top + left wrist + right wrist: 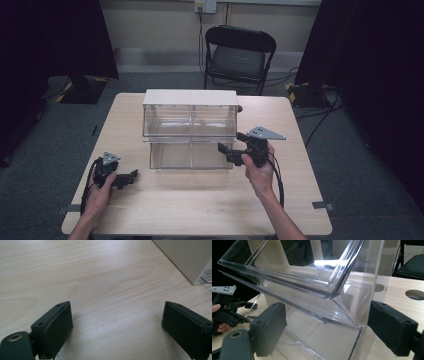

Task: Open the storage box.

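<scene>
A clear plastic bin cabinet [190, 127] with a white top stands at the middle back of the wooden table [200, 205]. It has two rows of see-through bins, and they look empty. My right gripper [231, 142] is open at the cabinet's lower right front corner. In the right gripper view its jaws straddle the clear front corner [352, 315] of a bin without touching it. My left gripper [127, 177] rests low at the table's left front, open and empty. In the left gripper view the left gripper [117, 315] is over bare wood, with the cabinet's white side [190, 260] ahead at the right.
A black folding chair [239, 55] stands behind the table. Two round holes [414, 294] pierce the tabletop right of the cabinet. Cables trail from both grippers toward the table's front edge. Dark curtains hang at both sides.
</scene>
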A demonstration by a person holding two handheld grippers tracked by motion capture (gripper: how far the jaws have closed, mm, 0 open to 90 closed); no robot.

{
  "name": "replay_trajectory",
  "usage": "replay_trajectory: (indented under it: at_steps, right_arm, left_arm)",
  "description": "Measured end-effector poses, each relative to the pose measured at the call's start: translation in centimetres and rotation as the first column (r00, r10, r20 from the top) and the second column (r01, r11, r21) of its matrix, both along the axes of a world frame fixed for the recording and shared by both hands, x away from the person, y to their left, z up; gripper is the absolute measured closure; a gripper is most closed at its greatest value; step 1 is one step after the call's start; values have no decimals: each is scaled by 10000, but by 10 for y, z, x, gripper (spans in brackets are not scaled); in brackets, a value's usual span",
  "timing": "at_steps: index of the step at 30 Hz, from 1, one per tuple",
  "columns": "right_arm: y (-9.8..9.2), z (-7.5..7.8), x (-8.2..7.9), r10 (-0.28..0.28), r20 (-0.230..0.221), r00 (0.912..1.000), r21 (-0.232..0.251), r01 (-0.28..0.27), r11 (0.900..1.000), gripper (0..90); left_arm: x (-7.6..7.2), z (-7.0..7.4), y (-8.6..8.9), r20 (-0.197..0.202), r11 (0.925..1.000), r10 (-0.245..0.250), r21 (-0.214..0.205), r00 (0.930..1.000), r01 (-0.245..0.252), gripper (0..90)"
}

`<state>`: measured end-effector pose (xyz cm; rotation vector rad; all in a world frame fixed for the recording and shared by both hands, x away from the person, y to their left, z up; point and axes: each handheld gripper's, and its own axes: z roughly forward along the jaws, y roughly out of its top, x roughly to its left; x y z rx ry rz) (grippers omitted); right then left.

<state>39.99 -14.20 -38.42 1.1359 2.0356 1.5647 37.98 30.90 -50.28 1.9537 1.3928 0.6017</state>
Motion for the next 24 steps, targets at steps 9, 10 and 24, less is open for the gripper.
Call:
replay_trajectory:
  at_steps: [9,10,24]
  right_arm:
    - [0,0,0,-27,-18,10000,4,27,10000,148]
    - [0,0,0,-19,-14,10000,-1,19,10000,148]
    - [0,0,0,-26,-10,10000,-27,26,10000,149]
  left_arm:
    - [0,0,0,1,10000,-13,40,10000,13,93]
    - [0,0,0,-6,10000,-7,6,10000,7,93]
    - [0,0,0,7,10000,-4,32,10000,4,92]
